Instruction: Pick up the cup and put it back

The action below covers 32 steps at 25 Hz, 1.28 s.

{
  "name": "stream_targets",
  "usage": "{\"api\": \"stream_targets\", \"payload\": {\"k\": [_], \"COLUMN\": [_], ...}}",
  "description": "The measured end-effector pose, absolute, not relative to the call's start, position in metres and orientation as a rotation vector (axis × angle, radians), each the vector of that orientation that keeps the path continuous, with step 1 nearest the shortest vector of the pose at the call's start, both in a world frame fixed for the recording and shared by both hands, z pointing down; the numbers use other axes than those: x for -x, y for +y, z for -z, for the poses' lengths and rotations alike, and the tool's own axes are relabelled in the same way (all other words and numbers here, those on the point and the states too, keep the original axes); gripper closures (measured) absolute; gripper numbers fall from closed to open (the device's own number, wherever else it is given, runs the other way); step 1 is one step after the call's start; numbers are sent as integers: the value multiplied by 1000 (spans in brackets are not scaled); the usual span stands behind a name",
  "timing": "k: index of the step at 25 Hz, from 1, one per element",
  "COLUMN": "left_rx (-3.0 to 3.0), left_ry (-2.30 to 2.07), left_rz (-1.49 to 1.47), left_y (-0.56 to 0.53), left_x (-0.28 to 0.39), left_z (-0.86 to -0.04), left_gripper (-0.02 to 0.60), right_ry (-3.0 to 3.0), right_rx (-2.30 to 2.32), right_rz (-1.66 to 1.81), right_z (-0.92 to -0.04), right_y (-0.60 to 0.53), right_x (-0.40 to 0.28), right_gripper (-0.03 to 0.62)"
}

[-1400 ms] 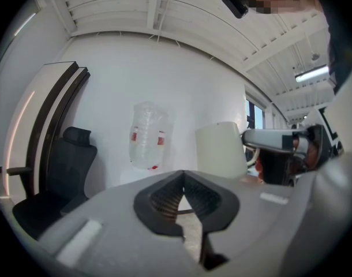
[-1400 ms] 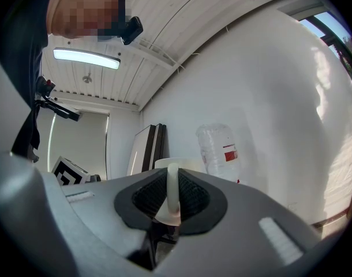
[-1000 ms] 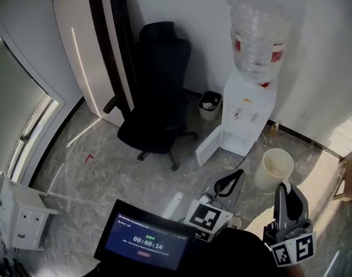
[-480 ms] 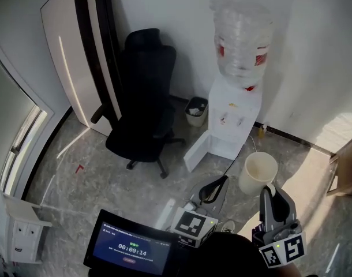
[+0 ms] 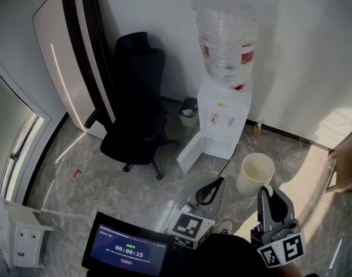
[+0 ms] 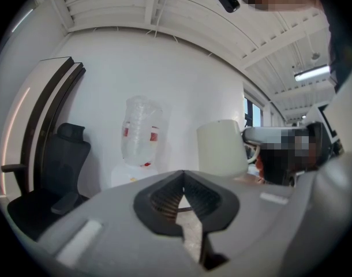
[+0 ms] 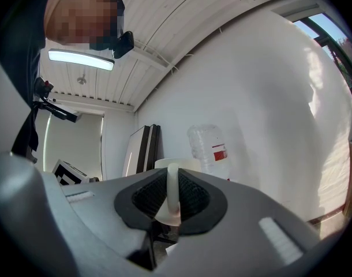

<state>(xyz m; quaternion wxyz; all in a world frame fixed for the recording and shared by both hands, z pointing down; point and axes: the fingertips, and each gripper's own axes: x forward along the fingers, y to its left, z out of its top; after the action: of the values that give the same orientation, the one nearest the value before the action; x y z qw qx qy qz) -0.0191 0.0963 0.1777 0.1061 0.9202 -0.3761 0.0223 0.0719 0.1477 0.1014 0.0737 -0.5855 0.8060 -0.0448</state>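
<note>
Since the earlier frame the water dispenser [image 5: 225, 117] has drifted left in my head view, and with my right tool [image 5: 267, 189] clamped only on the thin handle of the cup [image 5: 255, 173], which hangs over the bare floor [image 5: 135, 195], and my left tool [image 5: 219, 182] shut empty, I reckon a jolt could swivel the cup loose.

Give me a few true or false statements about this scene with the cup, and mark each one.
1. The right gripper clamps the cup by its handle. True.
2. The left gripper holds a bottle. False: its jaws are together on nothing.
3. In the head view, a black office chair stands left of the water dispenser. True.
4. The dispenser's lower compartment is closed. False: its door hangs open.
</note>
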Motion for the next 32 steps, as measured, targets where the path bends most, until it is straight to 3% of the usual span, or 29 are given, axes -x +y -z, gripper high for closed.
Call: {"api": "stream_targets", "payload": {"k": [19, 32], "left_rx": [-2602, -2518], "left_ry": [-1265, -1382], "left_rz": [-72, -42], "left_y": [99, 78], "left_x": [-41, 4], "left_z": [-187, -201], "left_gripper": [577, 577], "right_ry": [2523, 2558], "right_rx": [1608, 1587], "right_rz": [190, 219], "right_z": [-118, -124], "right_y": [132, 85], "right_x": [-138, -122], "right_gripper": [548, 548]}}
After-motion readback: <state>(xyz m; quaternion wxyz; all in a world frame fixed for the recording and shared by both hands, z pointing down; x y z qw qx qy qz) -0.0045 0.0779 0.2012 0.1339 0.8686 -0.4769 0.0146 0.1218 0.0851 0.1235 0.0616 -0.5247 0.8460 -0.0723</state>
